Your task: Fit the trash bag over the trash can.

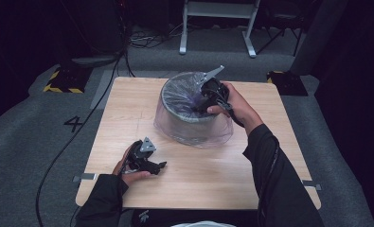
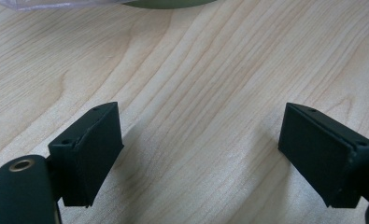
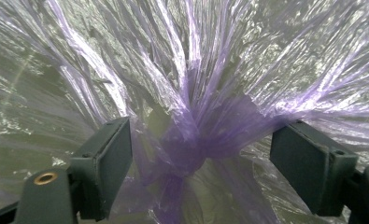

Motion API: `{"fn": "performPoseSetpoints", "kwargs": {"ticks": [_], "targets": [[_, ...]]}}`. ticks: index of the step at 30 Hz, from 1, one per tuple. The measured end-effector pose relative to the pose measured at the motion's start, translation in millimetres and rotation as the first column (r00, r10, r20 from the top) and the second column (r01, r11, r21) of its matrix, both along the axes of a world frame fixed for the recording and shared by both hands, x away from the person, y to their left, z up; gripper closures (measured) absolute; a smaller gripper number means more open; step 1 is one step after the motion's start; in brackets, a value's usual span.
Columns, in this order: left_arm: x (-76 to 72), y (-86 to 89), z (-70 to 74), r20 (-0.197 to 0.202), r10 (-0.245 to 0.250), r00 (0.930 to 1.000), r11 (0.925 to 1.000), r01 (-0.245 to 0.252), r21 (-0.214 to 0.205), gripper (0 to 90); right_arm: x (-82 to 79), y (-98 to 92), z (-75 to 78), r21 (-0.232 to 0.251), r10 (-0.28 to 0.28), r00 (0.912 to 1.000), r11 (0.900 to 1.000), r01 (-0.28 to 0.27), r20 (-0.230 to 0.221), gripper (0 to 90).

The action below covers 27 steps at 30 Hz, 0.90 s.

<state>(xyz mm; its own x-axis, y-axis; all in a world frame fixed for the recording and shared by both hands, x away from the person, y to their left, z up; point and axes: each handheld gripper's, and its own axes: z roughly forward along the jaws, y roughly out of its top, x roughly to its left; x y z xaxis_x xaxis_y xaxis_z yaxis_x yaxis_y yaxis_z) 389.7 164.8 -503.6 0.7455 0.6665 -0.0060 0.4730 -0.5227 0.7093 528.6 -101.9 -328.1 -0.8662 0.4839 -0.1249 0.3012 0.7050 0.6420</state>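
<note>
— What's nearest?
— The left gripper (image 1: 162, 165), low over the table (image 1: 199, 179), jaws apart with nothing between them.
— Farther off?
— The bin (image 1: 187, 118) at the table's middle, lined with a purple bag (image 3: 191, 126). The right gripper (image 3: 198, 158) is inside it, jaws wide (the bunched bag sits between them, unpinched).

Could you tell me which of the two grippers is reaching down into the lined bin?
The right gripper: its open jaws straddle the bunched purple bag liner inside the bin. The left gripper is open too, low over bare table.
</note>
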Motion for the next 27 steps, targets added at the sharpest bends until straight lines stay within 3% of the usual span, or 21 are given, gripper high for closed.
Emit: {"fn": "performPoseSetpoints", "kwargs": {"ticks": [7, 12, 27], "targets": [[0.0, 0.0, 0.0, 0.0, 0.0, 1.0, 1.0, 0.0, 0.0, 13.1, -3.6, -5.9, 5.2, 0.032, -0.008, 0.9997, 0.9995, 0.007, 0.024, 20.8], [0.0, 0.0, 0.0, 0.0, 0.0, 1.0, 1.0, 0.0, 0.0, 13.1, -6.0, -11.3, 9.7, 0.076, -0.024, 0.9973, 0.997, 0.019, 0.07, 20.9], [0.0, 0.0, 0.0, 0.0, 0.0, 1.0, 1.0, 0.0, 0.0, 13.1, -6.4, -22.8, 8.2, 0.137, -0.055, 0.9953, 0.9896, 0.043, 0.08, 20.8]]}}
